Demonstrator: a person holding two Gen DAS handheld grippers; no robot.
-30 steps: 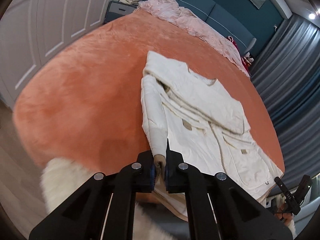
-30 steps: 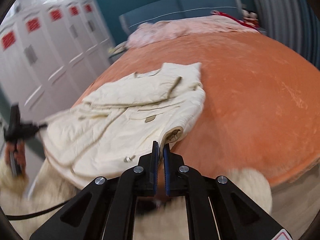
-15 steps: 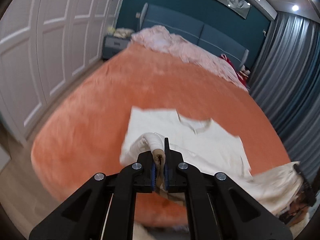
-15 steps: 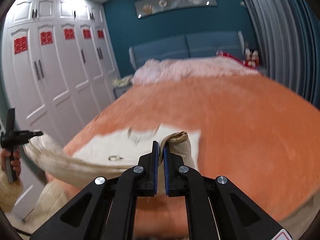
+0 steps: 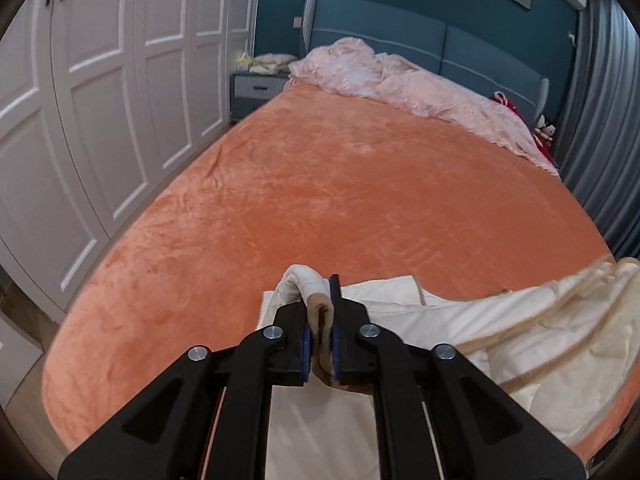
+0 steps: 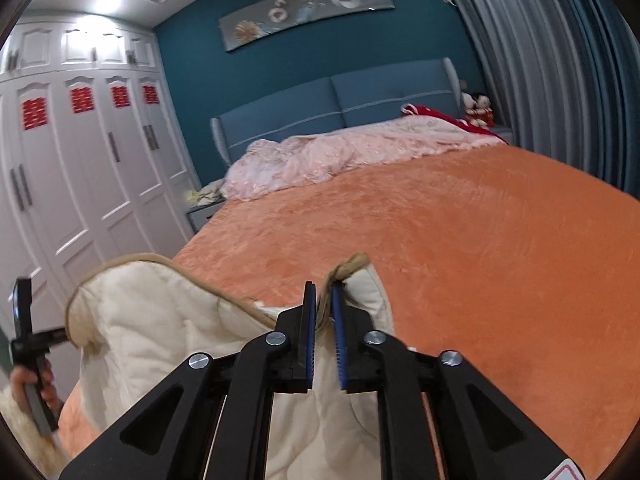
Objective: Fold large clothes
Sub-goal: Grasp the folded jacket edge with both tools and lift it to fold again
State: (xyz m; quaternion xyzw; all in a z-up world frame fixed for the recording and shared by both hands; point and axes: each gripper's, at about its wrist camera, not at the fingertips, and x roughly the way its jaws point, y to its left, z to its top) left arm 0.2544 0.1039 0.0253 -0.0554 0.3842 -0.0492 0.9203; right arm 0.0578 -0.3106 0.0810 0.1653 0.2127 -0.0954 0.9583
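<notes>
We hold the cream jacket (image 5: 500, 332) lifted over the near edge of the bed (image 5: 340, 200). The left gripper (image 5: 320, 320) is clamped on a sleeve cuff; the right gripper (image 6: 323, 320) is clamped on a tan-trimmed edge. The jacket spans sideways between both, the bed lying ahead of the fingers.

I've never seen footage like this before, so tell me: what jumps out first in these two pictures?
The big orange blanket fills most of both views, covering the bed up to a rumpled pink quilt at the blue headboard. At the near edge, a cream padded coat is pinched at its tan-trimmed cuffs by the black left gripper and right gripper.
</notes>
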